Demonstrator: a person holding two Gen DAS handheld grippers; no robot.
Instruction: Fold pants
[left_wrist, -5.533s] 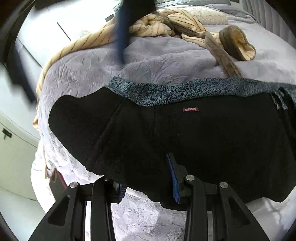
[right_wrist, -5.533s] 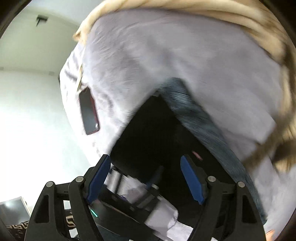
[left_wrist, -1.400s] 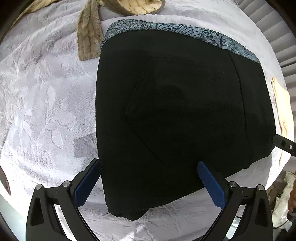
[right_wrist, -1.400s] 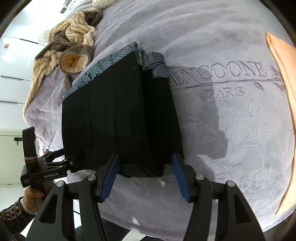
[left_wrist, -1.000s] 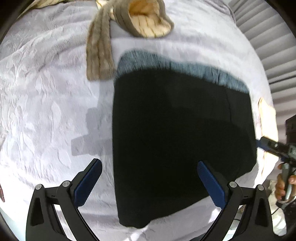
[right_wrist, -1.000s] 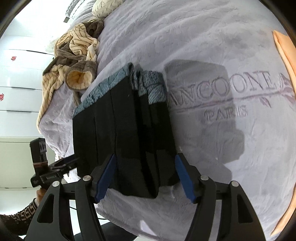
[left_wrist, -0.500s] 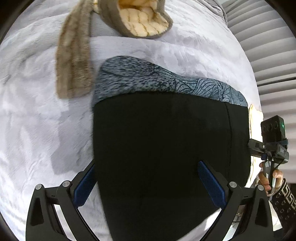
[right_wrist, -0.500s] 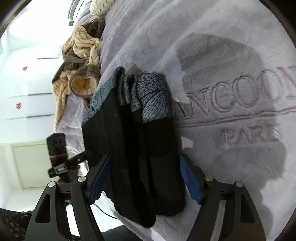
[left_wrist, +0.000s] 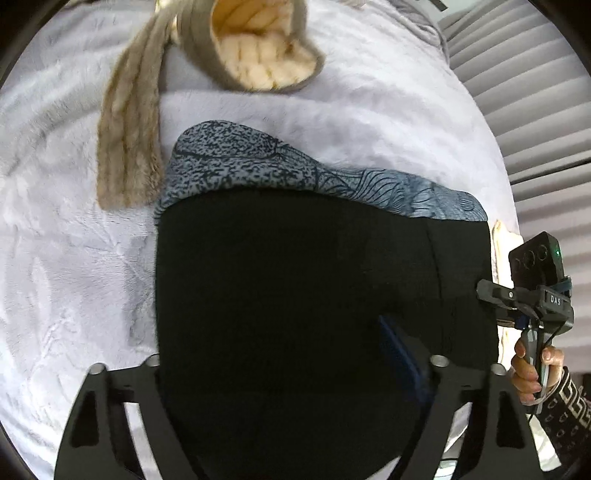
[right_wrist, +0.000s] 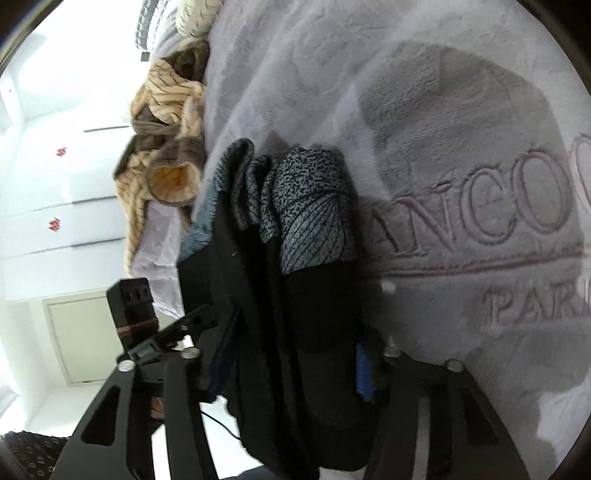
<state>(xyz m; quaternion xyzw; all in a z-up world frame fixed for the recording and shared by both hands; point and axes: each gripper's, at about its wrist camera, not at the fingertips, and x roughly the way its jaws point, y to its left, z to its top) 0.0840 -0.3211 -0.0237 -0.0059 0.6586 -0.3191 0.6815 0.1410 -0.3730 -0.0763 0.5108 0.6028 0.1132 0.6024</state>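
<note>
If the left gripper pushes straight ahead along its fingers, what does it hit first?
The folded black pants: the left gripper already straddles their near edge. Beyond lies the patterned waistband, then the bedspread.

Black pants (left_wrist: 295, 295) with a blue-grey patterned waistband (left_wrist: 314, 177) lie folded in layers on the bed.

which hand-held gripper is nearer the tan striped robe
Left. The left hand-held gripper straddles the pants' near edge on the side where the robe lies; the right hand-held gripper works the opposite side.
</note>
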